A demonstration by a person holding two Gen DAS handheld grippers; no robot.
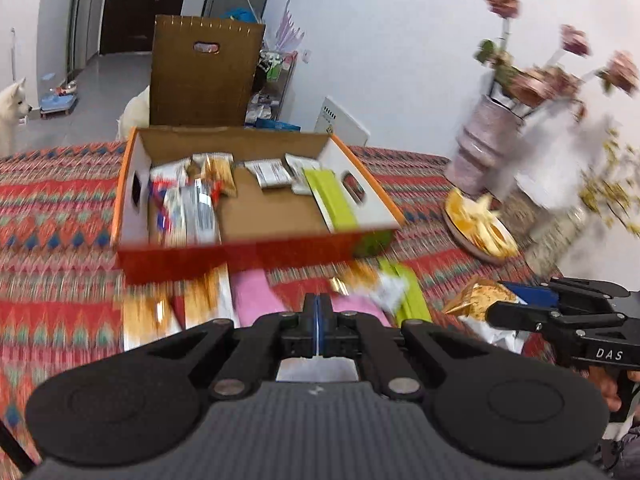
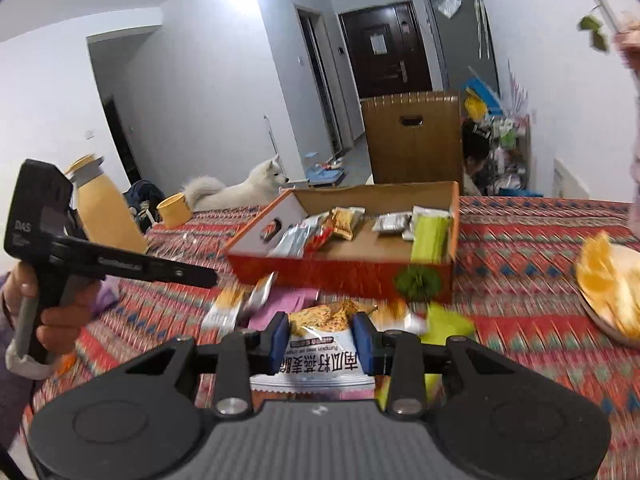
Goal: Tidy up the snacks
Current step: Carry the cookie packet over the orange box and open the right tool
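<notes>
An orange cardboard snack box stands open on the patterned tablecloth. It holds several packets, with a green one along its right wall. In front of it lie loose snacks: a pink packet, green packets and orange-white packets. My left gripper hangs above them, its blue pads pressed together with nothing clearly between them. My right gripper is shut on a white-and-orange oat crisp packet, lifted off the table.
A plate of orange slices and a flower vase stand at the right. At the far left are a yellow bottle and a yellow cup. Beyond the table are a white dog and a person.
</notes>
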